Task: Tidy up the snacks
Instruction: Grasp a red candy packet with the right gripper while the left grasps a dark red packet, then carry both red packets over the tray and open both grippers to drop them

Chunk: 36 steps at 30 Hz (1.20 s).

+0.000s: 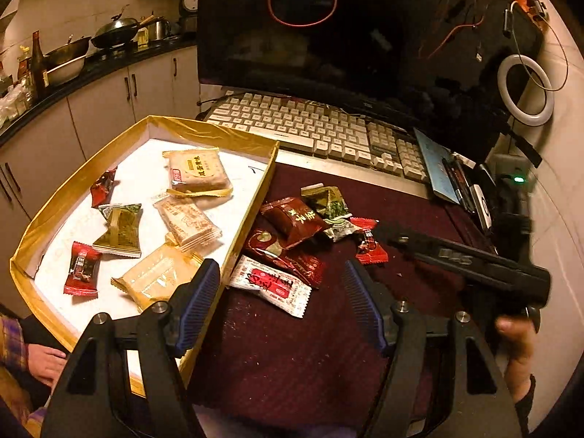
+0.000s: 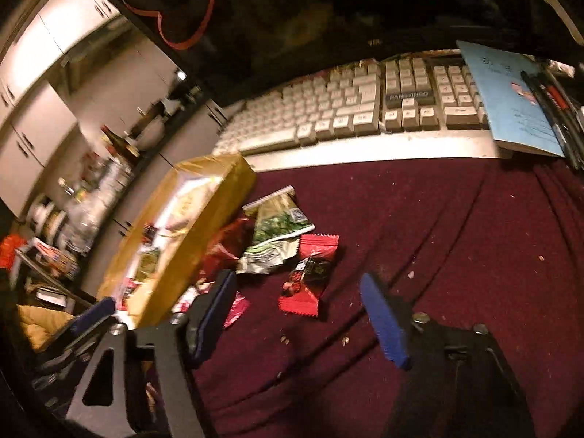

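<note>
The loose snacks [image 1: 314,233] lie in a small heap on the maroon cloth [image 1: 292,357] that covers the counter, just beside the long right-hand wall of the gold tray [image 1: 252,204] — a dark red packet [image 1: 295,221], a green-and-white packet [image 1: 334,206], a small red candy [image 1: 368,242] at the heap's outer side, and a white sachet with red print [image 1: 272,284] nearest the camera. Inside the tray, on its white floor, sit three pale biscuit packs [image 1: 199,169], a green-gold packet [image 1: 120,228] and red candies [image 1: 81,268] near its left wall.

The left gripper [image 1: 283,292] hovers with its jaws standing wide and nothing between them; one blue finger hangs over the tray's wall, the other over bare cloth, the white sachet just beyond them. The right gripper [image 2: 299,317] also has its jaws apart and empty, above the cloth, with the red candy [image 2: 308,277] just ahead of the gap — the view is blurred. In the left wrist view a hand [image 1: 518,343] holds the right gripper's black body.

Along the counter's far edge lies a beige keyboard [image 1: 310,127] before a dark monitor [image 1: 346,25], with a blue booklet [image 2: 511,95] at its right end.
</note>
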### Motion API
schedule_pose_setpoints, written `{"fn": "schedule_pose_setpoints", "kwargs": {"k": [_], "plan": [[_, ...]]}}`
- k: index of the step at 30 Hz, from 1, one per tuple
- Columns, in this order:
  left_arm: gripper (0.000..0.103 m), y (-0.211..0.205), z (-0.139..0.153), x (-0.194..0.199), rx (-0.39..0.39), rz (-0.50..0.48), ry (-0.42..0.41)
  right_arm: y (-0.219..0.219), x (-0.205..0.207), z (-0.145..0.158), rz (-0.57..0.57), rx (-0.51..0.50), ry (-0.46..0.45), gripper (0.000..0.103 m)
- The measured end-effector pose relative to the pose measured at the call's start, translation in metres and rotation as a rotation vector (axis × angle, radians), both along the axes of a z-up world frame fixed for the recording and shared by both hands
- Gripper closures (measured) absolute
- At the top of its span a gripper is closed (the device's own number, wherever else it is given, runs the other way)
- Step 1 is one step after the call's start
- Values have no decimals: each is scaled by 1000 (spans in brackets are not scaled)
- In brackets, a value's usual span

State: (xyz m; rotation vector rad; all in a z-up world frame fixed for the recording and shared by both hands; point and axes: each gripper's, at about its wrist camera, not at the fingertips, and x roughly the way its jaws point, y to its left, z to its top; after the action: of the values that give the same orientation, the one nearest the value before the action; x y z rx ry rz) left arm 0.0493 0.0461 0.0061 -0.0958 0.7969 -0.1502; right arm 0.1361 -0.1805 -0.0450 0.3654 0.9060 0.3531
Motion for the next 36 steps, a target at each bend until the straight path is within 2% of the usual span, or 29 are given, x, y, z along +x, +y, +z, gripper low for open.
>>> {"fn": "schedule_pose_setpoints", "kwargs": {"k": [2,5,6,8,9,11,13,16,19,22,23,26,27,28,32,36], "plan": [[34,1,-1,1,6,7,6,8,7,-8,-2,-44,22,44],[33,3,-4,5,-3,8,16,21,17,-17,20,-81,58,51],[33,3,-4,8,-10,8,20,26,18,-16,19,-114,47,52],[33,1,-5,15,-11,8,28,40,19,-16,8,-237,33,68],[33,0,-5,18,-6,9,32,45,18,-16,1,-301,25,69],[34,-3,-5,26,2,0,36,47,15,-17,4,-325,14,76],[34,-8,-5,37,8,-14,43,41,9,-18,-2,-306,14,77],[34,-17,-11,62,16,-33,78,20,-5,-19,-3,-192,18,78],[40,-29,-20,87,31,-55,131,4,-17,-18,-45,-148,0,78],[49,-43,-31,112,78,-71,171,-11,-22,-17,-61,-50,-27,78],[54,-46,-36,118,94,-64,194,-12,-24,-15,-67,-45,-43,78],[58,-51,-46,127,136,-56,234,-9,-33,-8,-62,-62,-100,78],[61,-52,-48,128,150,-52,235,-8,-34,-6,-58,-71,-115,78],[72,-53,-50,129,161,-50,239,-5,-34,-5,-51,-73,-121,78],[76,-52,-54,116,171,-54,208,-6,-33,-4,-29,-53,-126,78],[76,-44,-42,87,90,-72,128,-6,-33,-5,-20,-39,-140,78]]}}
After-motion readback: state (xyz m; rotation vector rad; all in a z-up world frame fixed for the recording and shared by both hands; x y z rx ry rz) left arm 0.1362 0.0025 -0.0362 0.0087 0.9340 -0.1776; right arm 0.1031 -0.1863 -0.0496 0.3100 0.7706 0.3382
